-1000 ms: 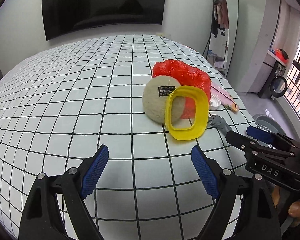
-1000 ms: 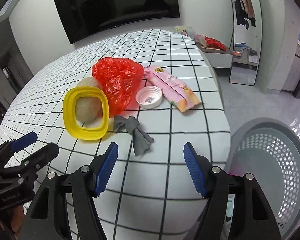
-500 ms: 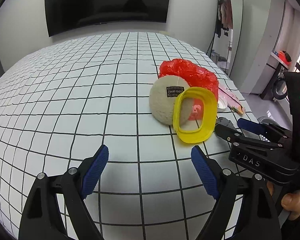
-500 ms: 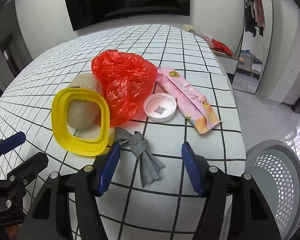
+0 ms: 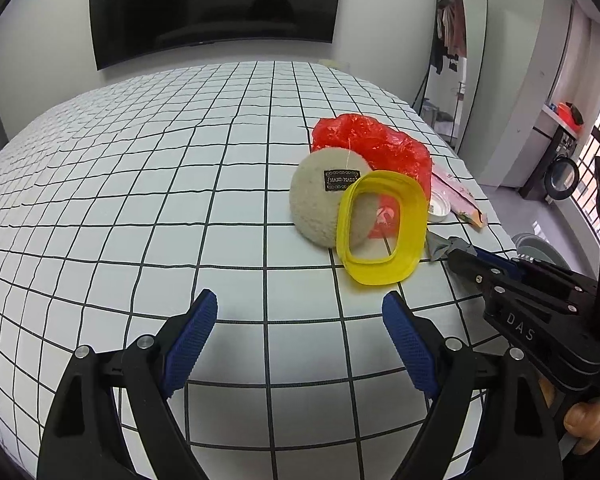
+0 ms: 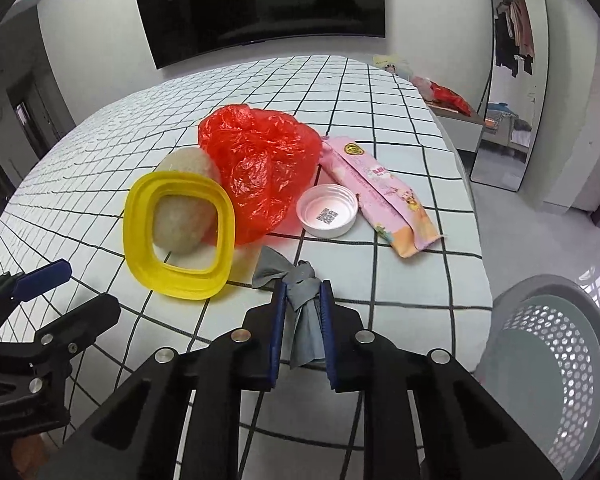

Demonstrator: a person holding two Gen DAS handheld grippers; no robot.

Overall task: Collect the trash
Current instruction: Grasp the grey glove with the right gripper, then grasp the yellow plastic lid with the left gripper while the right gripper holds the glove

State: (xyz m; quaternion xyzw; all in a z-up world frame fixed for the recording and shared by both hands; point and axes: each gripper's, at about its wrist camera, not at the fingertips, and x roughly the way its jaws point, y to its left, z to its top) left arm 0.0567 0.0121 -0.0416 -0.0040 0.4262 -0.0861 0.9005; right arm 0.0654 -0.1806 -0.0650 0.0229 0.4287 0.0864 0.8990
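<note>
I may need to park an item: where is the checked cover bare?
Bare: the wide stretch left of the wool ball and around the open left tool. Crowded: the right edge, with yellow frame, red bag, cap, pink packet.

**Left wrist view: open jaws over the grid cloth**

The left gripper [image 5: 300,336] gapes wide above bare cloth [image 5: 160,200]. At one o'clock a yellow ring [image 5: 416,220] leans on a ball [image 5: 316,208], red bag [image 5: 372,144] behind. At three o'clock the right gripper [image 5: 466,256] meets a grey scrap [image 5: 440,242].

We were in someone's bedroom: checked bedsheet [image 5: 180,200], wall TV [image 5: 212,4], leaning mirror [image 5: 456,52], hanging clothes.
</note>
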